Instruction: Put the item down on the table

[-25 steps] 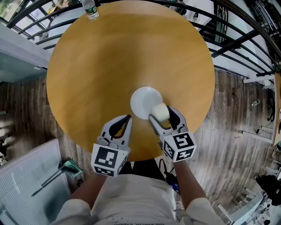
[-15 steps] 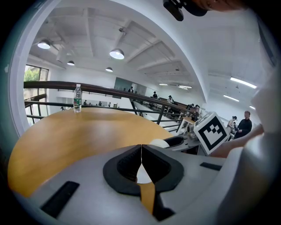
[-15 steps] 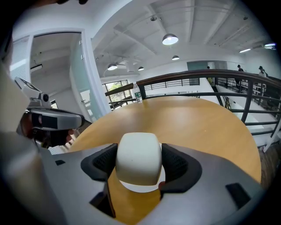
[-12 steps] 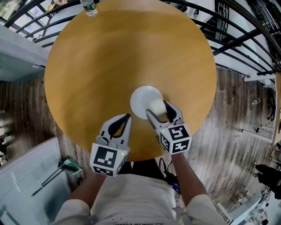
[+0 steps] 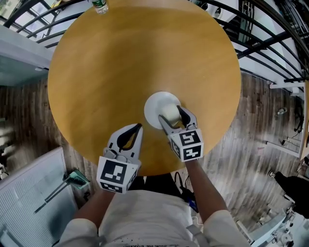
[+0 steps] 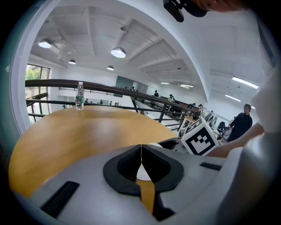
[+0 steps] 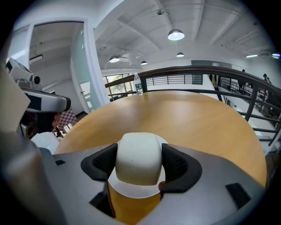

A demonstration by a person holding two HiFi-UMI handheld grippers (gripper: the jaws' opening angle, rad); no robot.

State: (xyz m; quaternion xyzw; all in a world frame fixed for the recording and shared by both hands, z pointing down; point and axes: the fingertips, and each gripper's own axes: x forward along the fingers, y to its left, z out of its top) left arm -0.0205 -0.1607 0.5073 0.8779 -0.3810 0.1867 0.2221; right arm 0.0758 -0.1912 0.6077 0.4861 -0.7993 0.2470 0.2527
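A cream, rounded bun-like item [image 5: 170, 113] sits between the jaws of my right gripper [image 5: 171, 116], which is shut on it over the near right part of a white plate [image 5: 155, 102]. In the right gripper view the item [image 7: 138, 157] fills the gap between the black pads, with the plate [image 7: 131, 190] just beneath; I cannot tell whether they touch. My left gripper [image 5: 139, 127] hovers at the near edge of the round wooden table [image 5: 120, 62], left of the plate. Its jaws are shut with nothing between them [image 6: 141, 154].
A water bottle [image 5: 100, 6] stands at the table's far edge, also visible in the left gripper view [image 6: 79, 96]. Black railings [image 5: 270, 43] curve round behind the table. Wooden floor and a white unit [image 5: 29, 202] lie below left.
My right gripper has carried the item up and to the left, further over the plate. The left gripper has hardly moved.
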